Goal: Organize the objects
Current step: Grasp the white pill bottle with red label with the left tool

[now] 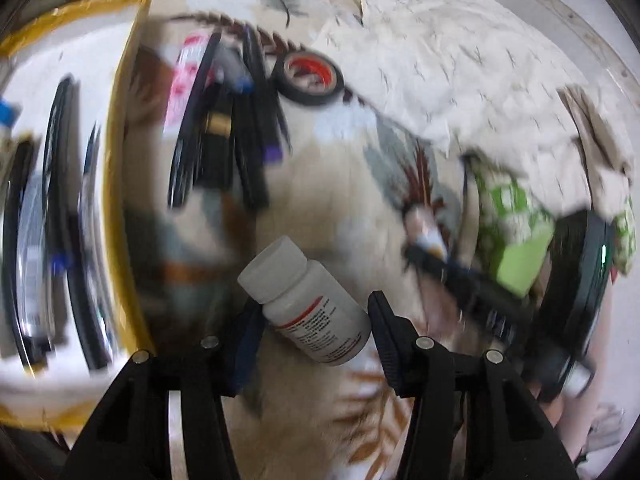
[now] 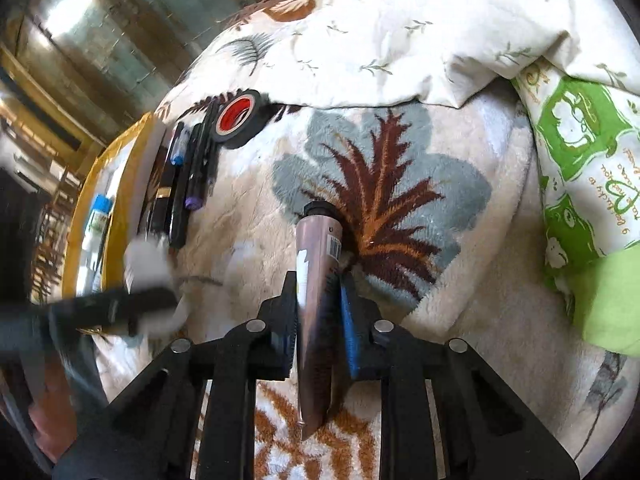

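My left gripper [image 1: 316, 312] is shut on a white pill bottle [image 1: 308, 304] with a red-striped label, held tilted above the blanket; the bottle also shows blurred in the right wrist view [image 2: 148, 260]. My right gripper [image 2: 318, 284] is shut on a pinkish-brown tube [image 2: 318, 280] with a black cap, pointing away from me; it also shows in the left wrist view [image 1: 426, 232]. A yellow-rimmed box [image 1: 116, 200] at the left holds pens and a blue-capped bottle [image 2: 96, 216]. Loose pens and markers [image 1: 224, 128] lie beside it.
A black tape roll [image 1: 310, 76] with a red core lies on the leaf-patterned fleece blanket [image 2: 400, 184] past the pens. A cream quilt [image 2: 400, 28] is bunched behind. A green and white pillow [image 2: 580, 152] sits at the right.
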Demonstrator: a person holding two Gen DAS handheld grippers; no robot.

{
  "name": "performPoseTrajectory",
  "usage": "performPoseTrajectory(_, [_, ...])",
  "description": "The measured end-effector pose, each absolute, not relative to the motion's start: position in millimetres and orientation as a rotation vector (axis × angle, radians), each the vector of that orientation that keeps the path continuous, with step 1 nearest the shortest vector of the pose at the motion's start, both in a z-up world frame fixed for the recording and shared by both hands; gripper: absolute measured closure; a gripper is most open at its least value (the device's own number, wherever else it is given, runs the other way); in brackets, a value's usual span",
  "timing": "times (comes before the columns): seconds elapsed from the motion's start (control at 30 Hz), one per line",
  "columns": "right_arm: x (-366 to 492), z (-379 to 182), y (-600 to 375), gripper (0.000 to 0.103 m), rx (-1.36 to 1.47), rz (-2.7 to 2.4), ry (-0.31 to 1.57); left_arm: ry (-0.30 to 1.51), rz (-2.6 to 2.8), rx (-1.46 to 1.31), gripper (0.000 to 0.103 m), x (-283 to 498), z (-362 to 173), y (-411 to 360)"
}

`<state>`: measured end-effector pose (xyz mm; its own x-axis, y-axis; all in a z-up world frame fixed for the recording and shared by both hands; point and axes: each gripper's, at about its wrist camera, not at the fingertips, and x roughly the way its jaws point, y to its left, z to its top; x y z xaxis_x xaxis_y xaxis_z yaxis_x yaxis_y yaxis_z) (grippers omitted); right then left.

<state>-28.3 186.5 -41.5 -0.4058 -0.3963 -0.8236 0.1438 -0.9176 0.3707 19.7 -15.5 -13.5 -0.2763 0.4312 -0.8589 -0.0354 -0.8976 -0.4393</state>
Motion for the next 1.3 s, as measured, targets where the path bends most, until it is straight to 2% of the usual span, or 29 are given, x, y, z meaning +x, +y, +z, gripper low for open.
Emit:
performPoseTrajectory(0.13, [-25,-39,179,0.085,1.499,-2.357,-0.333,-0.359,2.323,-1.592,0.051,28,-3,-14])
performPoseTrajectory(0.5, [-16,-43,155,0.085,1.569,-2.306,-0.343,-0.396,2.32,-1.634,0.049,15,-8,-24])
performPoseTrajectory(0.53, [-16,-43,154,0.085,1.575,-2.303,-0.342,-0.426,2.327,-1.631,0.05,14,-7,-26])
performPoseTrajectory(0.57, [-15,-43,154,0.085,1.574,-2.305,-0.339,-0.451,2.334,-1.629,0.059,13,-7,-28])
performPoseTrajectory(0.6, [-14,-42,155,0.085,1.575,-2.305,-0.336,-0.437,2.336,-1.626,0.061,13,-7,-27])
performPoseTrajectory(0.77, [-12,-41,156,0.085,1.573,-2.301,-0.342,-0.312,2.349,-1.597,0.061,20,-5,-14])
performPoseTrajectory(0.93, [-11,-42,158,0.085,1.573,-2.288,-0.361,-0.315,2.324,-1.638,0.058,13,-11,-9])
performPoseTrajectory(1.07, [-10,-43,158,0.085,1.563,-2.295,-0.356,-0.24,2.339,-1.614,0.061,17,-9,1])
performPoseTrajectory(1.3, [-5,-29,161,0.085,1.489,-2.287,-0.427,-0.373,2.323,-1.52,0.062,25,9,-18])
